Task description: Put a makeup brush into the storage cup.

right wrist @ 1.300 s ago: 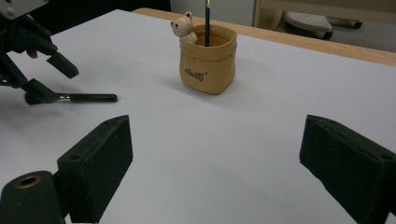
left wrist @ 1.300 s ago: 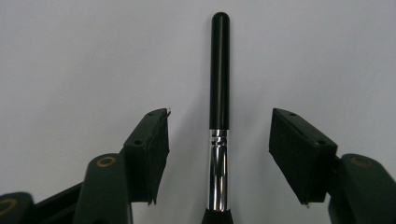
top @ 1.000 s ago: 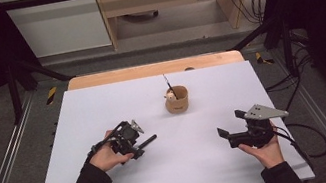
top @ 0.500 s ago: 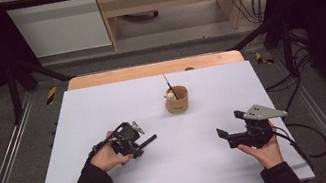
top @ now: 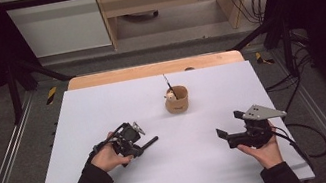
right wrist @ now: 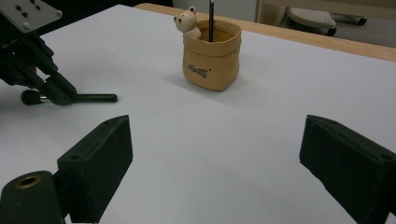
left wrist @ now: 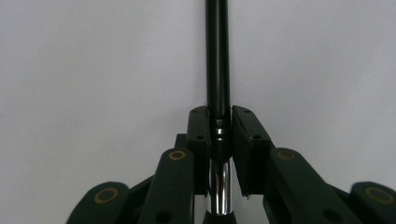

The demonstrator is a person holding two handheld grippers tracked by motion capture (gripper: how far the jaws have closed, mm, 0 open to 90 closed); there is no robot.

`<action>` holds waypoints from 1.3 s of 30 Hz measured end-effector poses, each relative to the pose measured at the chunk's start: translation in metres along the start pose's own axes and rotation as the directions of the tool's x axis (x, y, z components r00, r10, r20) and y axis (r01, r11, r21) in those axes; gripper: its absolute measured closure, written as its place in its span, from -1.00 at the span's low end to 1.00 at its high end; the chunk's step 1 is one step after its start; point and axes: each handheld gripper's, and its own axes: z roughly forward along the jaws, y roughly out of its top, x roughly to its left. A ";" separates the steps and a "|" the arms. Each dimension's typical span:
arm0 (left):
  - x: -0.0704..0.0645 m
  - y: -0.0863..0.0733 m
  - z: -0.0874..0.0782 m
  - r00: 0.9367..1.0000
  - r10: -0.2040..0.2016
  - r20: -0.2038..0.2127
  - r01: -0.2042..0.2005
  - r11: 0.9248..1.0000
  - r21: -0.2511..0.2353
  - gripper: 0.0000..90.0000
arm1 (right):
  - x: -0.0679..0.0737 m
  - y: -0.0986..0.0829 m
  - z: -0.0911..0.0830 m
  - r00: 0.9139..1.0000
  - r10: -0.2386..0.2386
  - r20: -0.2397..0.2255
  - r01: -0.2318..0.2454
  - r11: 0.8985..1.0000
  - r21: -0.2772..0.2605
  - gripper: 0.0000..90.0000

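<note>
High view showed one white rectangular tabletop [top: 103, 107] with one small tan sack-shaped holder [top: 177, 100] as the landmark, set toward the far middle. One little cream bear figure [right wrist: 186, 21] sat on the holder's rim, one thin dark stick [top: 167, 82] stood inside it. Two grippers counted, one per hand. Left gripper [top: 138, 145] lay nearer the person than the holder and off to its left, low over the table, jaws pinching one slim black pen-like rod [top: 148, 141] with a chrome band. Left gripper view had the rod [left wrist: 218, 56] running straight out between both pads, pads pressed onto it at the band. Rod's free end pointed roughly toward the holder's side, well apart from it. Right gripper view showed the same rod [right wrist: 95, 98] lying level just above the white surface, left of the holder [right wrist: 212, 58]. Right gripper [top: 223, 134] sat nearer the person than the holder and to its right, jaws spread wide, nothing between them. Two black pads [right wrist: 100, 158] seen there, holder well beyond them.
</note>
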 end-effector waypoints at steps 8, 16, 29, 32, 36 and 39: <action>0.000 0.000 0.000 1.000 -0.003 0.000 0.003 1.000 0.002 0.74 | 0.000 0.001 0.000 1.000 0.003 -0.002 -0.003 1.000 0.001 -0.78; 0.000 0.000 0.000 1.000 -0.001 -0.002 0.001 1.000 -0.002 0.74 | -0.001 0.001 -0.002 1.000 0.000 -0.009 0.000 1.000 -0.003 -0.77; 0.000 -0.006 -0.018 1.000 -0.002 -0.014 0.001 0.995 -0.101 0.75 | -0.001 0.003 -0.004 1.000 0.002 -0.008 -0.002 1.000 -0.008 -0.77; -0.001 -0.008 -0.023 1.000 -0.004 -0.015 0.002 0.993 -0.120 0.75 | -0.001 0.003 -0.004 1.000 0.002 -0.009 -0.002 1.000 -0.007 -0.77; -0.003 -0.010 -0.028 1.000 0.002 -0.010 -0.004 0.991 -0.136 0.75 | -0.001 0.003 -0.003 1.000 0.001 -0.008 -0.001 1.000 -0.006 -0.77; -0.005 -0.011 -0.031 1.000 0.008 -0.007 -0.009 0.988 -0.154 0.75 | 0.000 0.003 -0.003 1.000 0.001 -0.009 -0.001 1.000 -0.007 -0.77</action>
